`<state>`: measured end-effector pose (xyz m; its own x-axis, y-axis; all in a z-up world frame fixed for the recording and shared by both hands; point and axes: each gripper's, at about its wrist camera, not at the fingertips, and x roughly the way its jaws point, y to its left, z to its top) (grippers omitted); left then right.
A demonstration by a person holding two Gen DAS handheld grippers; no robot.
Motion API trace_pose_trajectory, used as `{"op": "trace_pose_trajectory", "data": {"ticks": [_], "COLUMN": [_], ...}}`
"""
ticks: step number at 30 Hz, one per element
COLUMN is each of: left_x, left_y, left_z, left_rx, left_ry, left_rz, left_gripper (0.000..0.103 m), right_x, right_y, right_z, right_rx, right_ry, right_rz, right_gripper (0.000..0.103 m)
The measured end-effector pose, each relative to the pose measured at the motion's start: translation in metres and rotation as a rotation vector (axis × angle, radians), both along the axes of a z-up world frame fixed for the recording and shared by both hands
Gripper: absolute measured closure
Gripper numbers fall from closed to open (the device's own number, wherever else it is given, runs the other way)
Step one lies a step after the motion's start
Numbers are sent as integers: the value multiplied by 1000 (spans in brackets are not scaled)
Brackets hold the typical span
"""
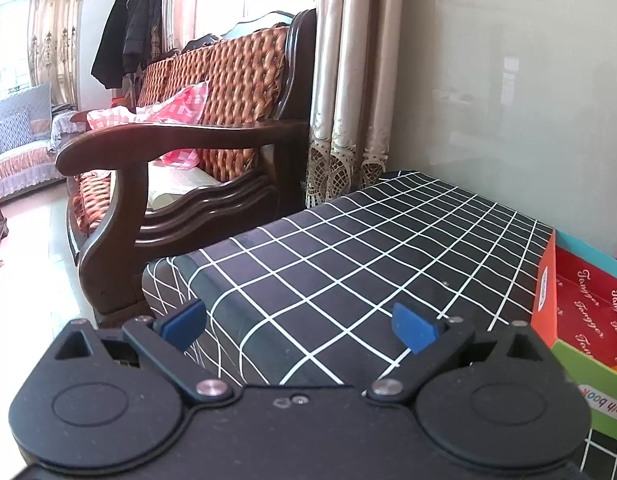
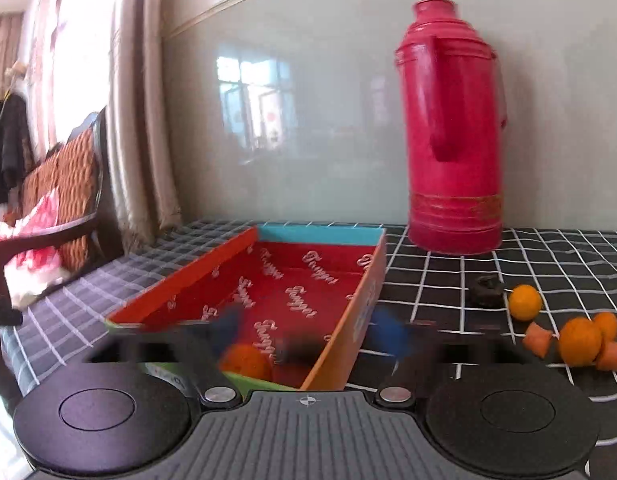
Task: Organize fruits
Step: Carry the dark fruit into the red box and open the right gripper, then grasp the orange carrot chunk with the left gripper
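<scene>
The left gripper [image 1: 298, 326], jaws apart, hovers over bare checked bench [image 1: 348, 248] beside the box [image 1: 546, 300] marked "Cloth book". In the right wrist view, the right gripper [image 2: 308, 330] is blurred, jaws apart astride that box's wall, one orange [image 2: 246, 362] inside beneath "Tongge" script. Rightward stand a red thermos [image 2: 452, 128] and loose oranges [image 2: 580, 340].

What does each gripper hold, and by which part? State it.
Neither holds anything. The left gripper is open over bare cloth. The right gripper, blurred, is open astride the box wall; an orange lies inside, ungripped.
</scene>
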<state>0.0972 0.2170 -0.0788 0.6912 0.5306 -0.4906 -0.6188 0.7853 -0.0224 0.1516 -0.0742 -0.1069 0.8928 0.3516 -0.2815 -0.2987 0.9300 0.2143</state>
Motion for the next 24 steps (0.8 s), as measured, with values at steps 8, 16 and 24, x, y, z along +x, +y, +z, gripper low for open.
{"op": "trace_pose_trajectory", "data": {"ticks": [8, 16, 24], "left_x": [5, 16, 33], "left_y": [-13, -51, -116], "left_z": [2, 7, 8], "left_rx": [3, 15, 78], "left_ry": [0, -16, -40], "left_rz": [-23, -111, -256], "left_gripper": [9, 9, 9], "right_x": [-4, -10, -22], "right_y": [-30, -75, -129], "right_z": [5, 5, 7], "right_rx": [24, 5, -57], "right_ry": [-8, 20, 71], "right_rz": [-179, -484, -787], "right_gripper": [10, 0, 0]}}
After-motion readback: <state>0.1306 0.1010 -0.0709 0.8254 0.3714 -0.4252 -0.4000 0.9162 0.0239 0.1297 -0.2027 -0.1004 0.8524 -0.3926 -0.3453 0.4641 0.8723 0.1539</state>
